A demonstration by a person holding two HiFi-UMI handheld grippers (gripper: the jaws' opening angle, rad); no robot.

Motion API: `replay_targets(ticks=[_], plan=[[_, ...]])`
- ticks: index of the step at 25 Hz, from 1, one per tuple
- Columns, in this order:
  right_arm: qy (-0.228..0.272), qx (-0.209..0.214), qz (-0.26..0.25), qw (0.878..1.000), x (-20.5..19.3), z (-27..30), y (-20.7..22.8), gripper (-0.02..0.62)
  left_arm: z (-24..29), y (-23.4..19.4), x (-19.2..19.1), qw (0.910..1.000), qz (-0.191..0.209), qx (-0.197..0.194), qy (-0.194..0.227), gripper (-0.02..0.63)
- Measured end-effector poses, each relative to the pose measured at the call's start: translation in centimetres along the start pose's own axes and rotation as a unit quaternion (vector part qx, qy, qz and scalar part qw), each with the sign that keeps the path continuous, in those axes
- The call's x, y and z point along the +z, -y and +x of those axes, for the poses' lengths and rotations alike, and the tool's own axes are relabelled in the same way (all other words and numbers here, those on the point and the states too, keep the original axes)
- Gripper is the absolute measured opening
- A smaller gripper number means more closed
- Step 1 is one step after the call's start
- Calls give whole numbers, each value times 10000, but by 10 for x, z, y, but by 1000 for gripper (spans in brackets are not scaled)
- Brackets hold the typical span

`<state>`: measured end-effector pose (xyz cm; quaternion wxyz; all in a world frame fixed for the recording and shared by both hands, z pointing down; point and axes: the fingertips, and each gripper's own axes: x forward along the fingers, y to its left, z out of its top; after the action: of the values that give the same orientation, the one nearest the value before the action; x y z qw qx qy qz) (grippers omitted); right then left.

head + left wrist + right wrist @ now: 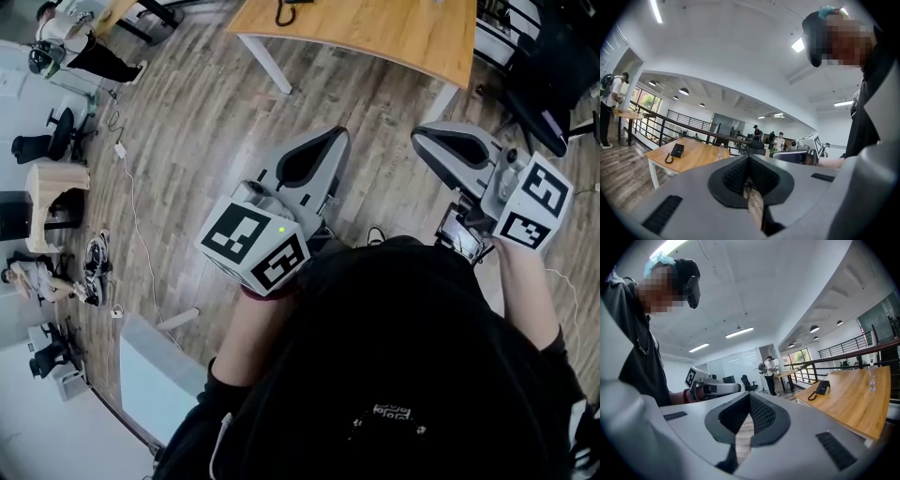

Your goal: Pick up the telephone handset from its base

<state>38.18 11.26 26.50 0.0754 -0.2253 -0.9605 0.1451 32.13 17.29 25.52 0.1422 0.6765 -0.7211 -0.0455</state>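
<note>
The black telephone (289,11), its cord curling off it, sits on a light wooden table (394,42) at the far end of the floor. The left gripper view shows the telephone (676,151) small and far off on the table's left end. It also appears in the right gripper view as a distant telephone (821,387). My left gripper (336,136) and right gripper (422,139) are held side by side in front of my body, well short of the table. Both are shut with nothing between the jaws.
A clear bottle (720,151) stands on the table to the right of the phone. Black office chairs (539,56) crowd the table's right end. A railing (670,123) runs behind the table. People stand far off, one at a side table (768,373). Wood floor (187,141) lies between me and the table.
</note>
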Motion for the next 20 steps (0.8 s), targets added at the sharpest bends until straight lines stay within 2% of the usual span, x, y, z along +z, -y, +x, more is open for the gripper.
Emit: replay_targets(ticks=[4,16,20], plan=[[45,-26,-21,10000,1,1,2,15,-2,-3,-2,10000,-72,17,-21,5],[343,132,446,9983,4,-4,14,15,2,-19,-9,9995,-131,275,-94,5],[332,199,472,9981,6,-4,7,15,-5,-20,-1,9989,-190,419,113,5]])
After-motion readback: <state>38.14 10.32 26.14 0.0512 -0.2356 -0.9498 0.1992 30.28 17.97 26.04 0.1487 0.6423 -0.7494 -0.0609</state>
